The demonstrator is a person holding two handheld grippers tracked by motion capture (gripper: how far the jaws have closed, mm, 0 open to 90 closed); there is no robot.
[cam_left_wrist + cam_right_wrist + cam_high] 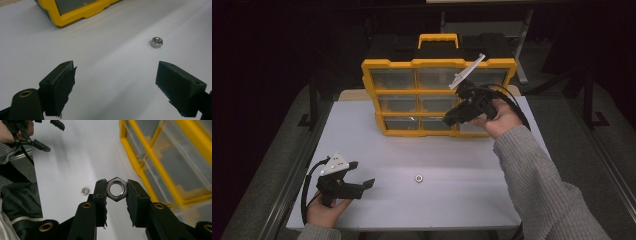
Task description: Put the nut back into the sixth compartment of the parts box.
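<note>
Right gripper view: the right gripper (117, 191) is clamped on a large silver hexagonal metal nut (116, 189), its two black jaws pressing on opposite flats. The nut's bore faces straight at this camera, so its short axis runs along the jaws and its broad face lies across them. In the high view that gripper (451, 119) is lifted off the white tabletop (462, 190) at the far right, in front of the lower drawers of the upright yellow plastic organizer case with clear drawers (387, 65). It points left and a little toward the person, the right hand (498, 119) wrapped round its rear and the grey-sleeved forearm coming in from the near right.

A smaller silver hex nut (417, 177) lies flat on the table near its middle, bore up.

The left gripper (362, 176) sits low at the near left, pointing right toward the small nut, jaws wide apart with nothing between them.
</note>
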